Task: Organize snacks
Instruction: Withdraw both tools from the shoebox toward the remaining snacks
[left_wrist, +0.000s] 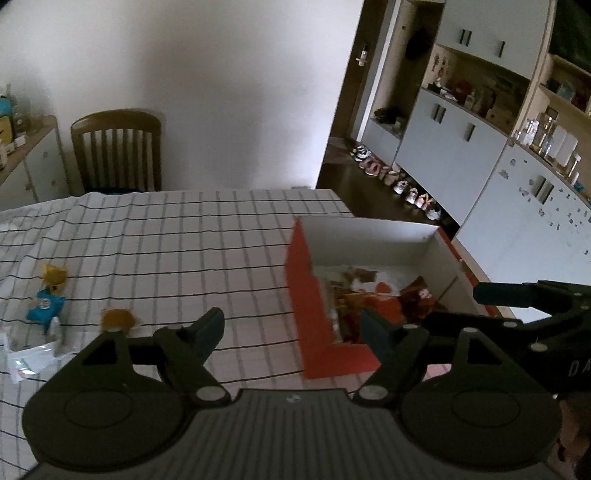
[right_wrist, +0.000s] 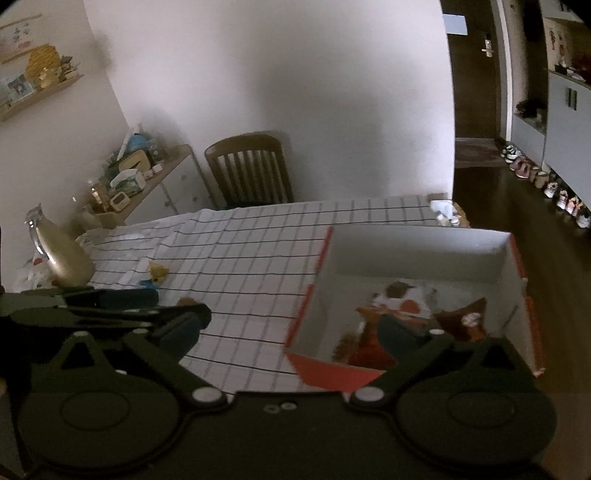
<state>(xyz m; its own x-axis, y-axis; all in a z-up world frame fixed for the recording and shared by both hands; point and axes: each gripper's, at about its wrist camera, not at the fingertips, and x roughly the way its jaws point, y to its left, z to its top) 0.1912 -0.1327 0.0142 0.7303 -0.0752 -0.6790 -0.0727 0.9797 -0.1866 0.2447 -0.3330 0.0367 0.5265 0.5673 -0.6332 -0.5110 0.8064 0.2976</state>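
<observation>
Left tongs (left_wrist: 293, 332): your jaws stand wide and hold nothing, over the bench just beside the box's near left corner.
Right tongs (right_wrist: 291, 332): wide too, and bare, straddling the box's left wall; in the left view they reach in from the right edge.
Writing: on the right tongs' body you can read "DA", the rest cut off by the frame.
Box (left_wrist: 306, 291): red outside, white inside, open-topped, at the bench's right end.
Snacks in box (right_wrist: 402, 314): red, brown and white packets; their labels are too blurred to read.
Loose snacks (left_wrist: 46, 302): yellow, blue and orange wrappers at the left of the checked bench (left_wrist: 184, 251), print illegible.
Chair (right_wrist: 251, 170): behind the far edge.
</observation>
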